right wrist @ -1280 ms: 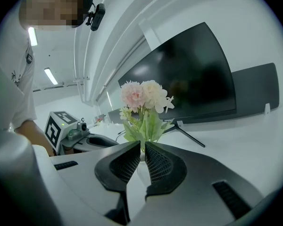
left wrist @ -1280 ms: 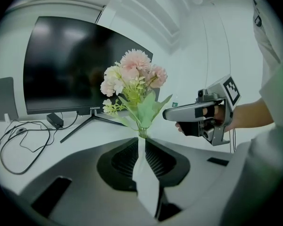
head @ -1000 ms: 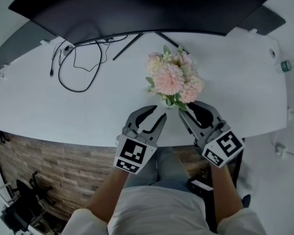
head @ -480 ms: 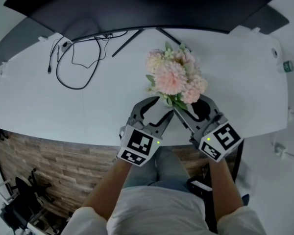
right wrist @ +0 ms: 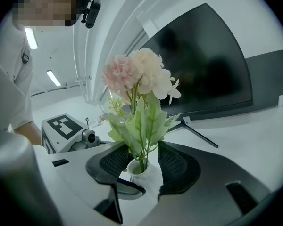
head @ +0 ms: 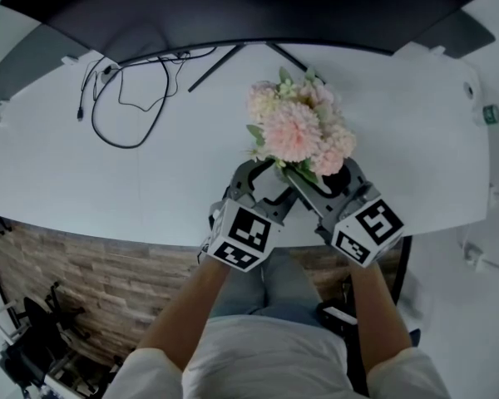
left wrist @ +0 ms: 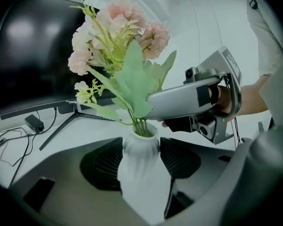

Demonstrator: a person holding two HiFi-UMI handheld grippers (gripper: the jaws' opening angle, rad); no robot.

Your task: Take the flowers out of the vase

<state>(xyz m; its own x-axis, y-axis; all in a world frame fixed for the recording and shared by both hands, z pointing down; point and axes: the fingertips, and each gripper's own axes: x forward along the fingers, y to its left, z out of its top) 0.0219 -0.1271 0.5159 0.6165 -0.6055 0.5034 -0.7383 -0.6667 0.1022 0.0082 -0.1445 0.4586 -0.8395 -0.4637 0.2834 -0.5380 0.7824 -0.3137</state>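
A bunch of pink and cream flowers (head: 298, 130) with green leaves stands in a small white ribbed vase (left wrist: 139, 166) on the white table (head: 83, 173). The head view shows only the blooms; they hide the vase. My left gripper (head: 263, 169) has just been opening its jaws and straddles the vase body, with the pads beside it, not pressing. From the right, my right gripper (head: 319, 178) has also just been opening. Its pads stand either side of the stems and leaves (right wrist: 140, 126), just above the vase neck (right wrist: 137, 167).
A large dark monitor (head: 233, 7) stands at the back of the table, its stand legs (head: 233, 63) reaching towards the flowers. A black cable (head: 125, 98) loops at the back left. The table's front edge runs just under my hands.
Both grippers have moved forward and a little down to the foot of the bouquet. Their jaws have spread wider and now flank the vase and stems.
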